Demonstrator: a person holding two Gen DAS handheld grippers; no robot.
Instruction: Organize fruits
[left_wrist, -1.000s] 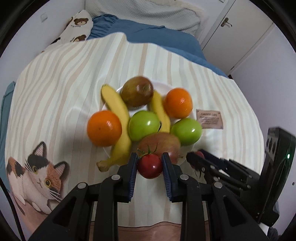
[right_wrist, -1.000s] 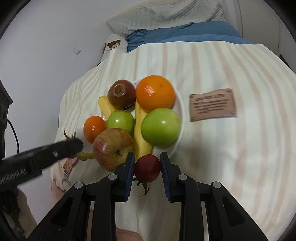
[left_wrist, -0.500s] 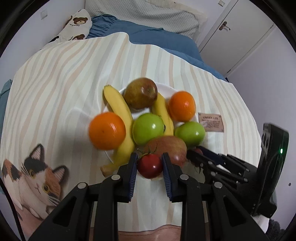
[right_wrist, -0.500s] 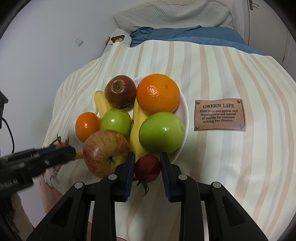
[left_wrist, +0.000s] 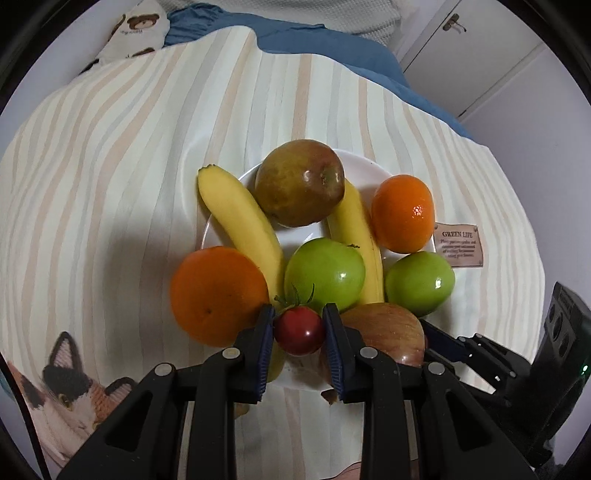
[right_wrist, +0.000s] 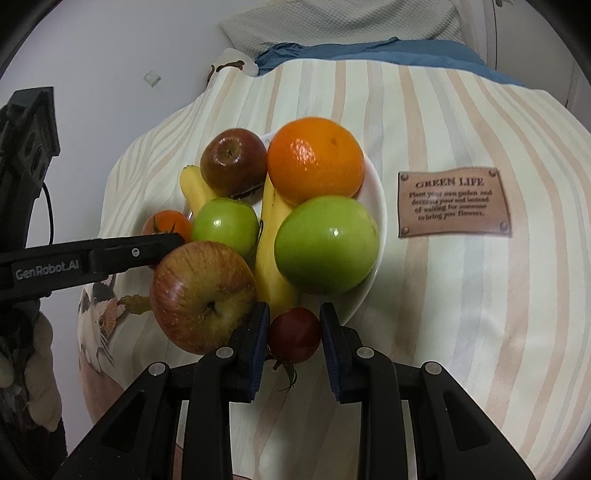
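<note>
A white plate (left_wrist: 314, 236) (right_wrist: 373, 192) on the striped cloth holds two bananas (left_wrist: 240, 218), two green apples (left_wrist: 325, 273) (right_wrist: 327, 243), two oranges (left_wrist: 402, 214) (right_wrist: 316, 160), a dark apple (left_wrist: 299, 182) (right_wrist: 232, 166) and a red-yellow apple (left_wrist: 384, 332) (right_wrist: 203, 295). My left gripper (left_wrist: 299, 328) is shut on a red tomato (left_wrist: 300, 330), held over the plate's near edge between an orange (left_wrist: 218, 293) and the red-yellow apple. My right gripper (right_wrist: 294, 334) is shut on a dark red tomato (right_wrist: 294, 334) just off the plate's near rim.
A brown "GREEN LIFE" label (right_wrist: 454, 203) (left_wrist: 460, 245) lies right of the plate. A cat print (left_wrist: 70, 376) is on the cloth at the lower left. Blue bedding (left_wrist: 314, 40) and a pillow (right_wrist: 343, 22) lie beyond. A cupboard door (left_wrist: 469, 44) is at the far right.
Both grippers have moved closer to the plate, each with its tomato still held. The left tomato now sits over the plate's near edge among the fruit.
</note>
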